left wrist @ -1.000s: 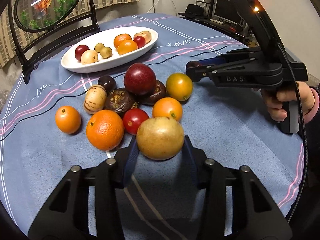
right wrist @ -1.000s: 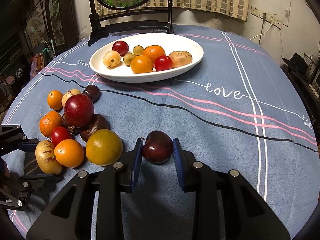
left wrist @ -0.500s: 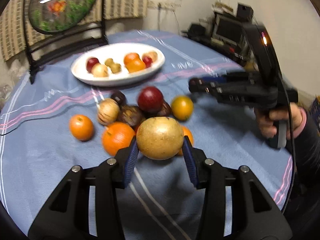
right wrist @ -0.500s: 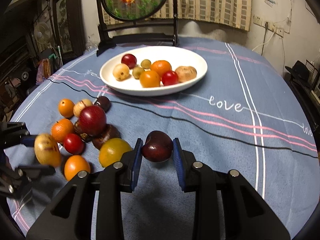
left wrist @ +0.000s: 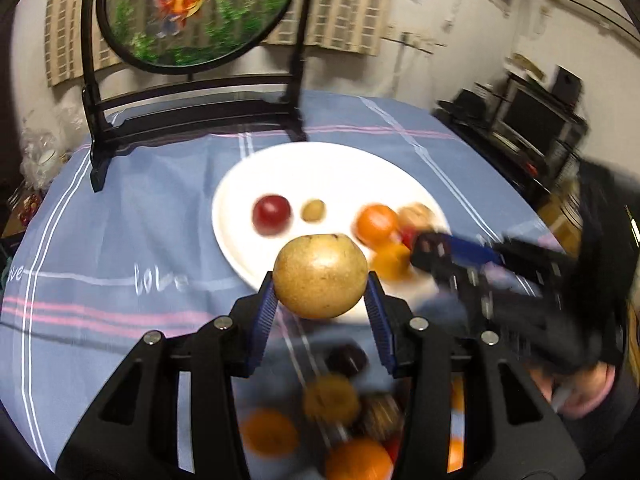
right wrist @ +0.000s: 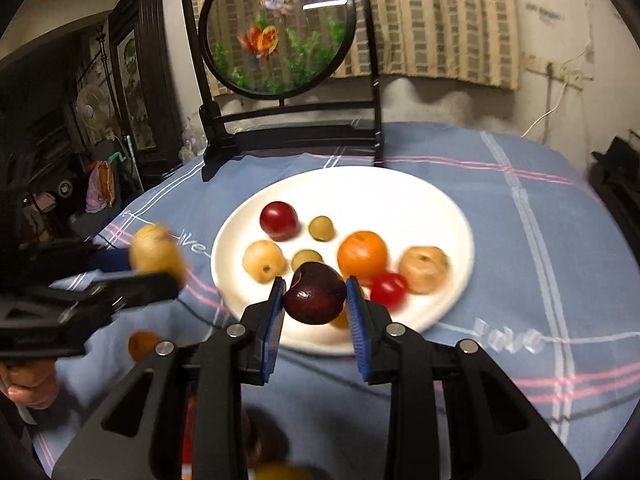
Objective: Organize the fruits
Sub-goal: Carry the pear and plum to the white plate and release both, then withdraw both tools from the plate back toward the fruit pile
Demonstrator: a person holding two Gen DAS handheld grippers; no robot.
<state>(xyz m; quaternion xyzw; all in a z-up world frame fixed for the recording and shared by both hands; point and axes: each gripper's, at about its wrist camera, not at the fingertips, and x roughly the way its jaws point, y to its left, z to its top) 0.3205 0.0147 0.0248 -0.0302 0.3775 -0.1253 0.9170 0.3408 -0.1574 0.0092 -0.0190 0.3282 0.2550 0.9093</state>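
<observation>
While both grippers hang at the plate's near rim, each grips one fruit: the left gripper [left wrist: 320,292] clamps a tan pear [left wrist: 320,276] between its fingers [left wrist: 264,308], and the right gripper [right wrist: 315,304] clamps a dark plum [right wrist: 315,293]. Beyond them the white plate [right wrist: 400,196] carries a red fruit [right wrist: 279,220] at 11 o'clock and an orange [right wrist: 362,254] toward 3 o'clock, with bare space at 12 o'clock. Loose fruits [left wrist: 332,400] lie on the tabletop [left wrist: 120,240] beneath the left gripper. Best practice, by judgement: lower each fruit onto bare plate, clear of neighbours and of the other gripper, then open the fingers gently so nothing rolls.
</observation>
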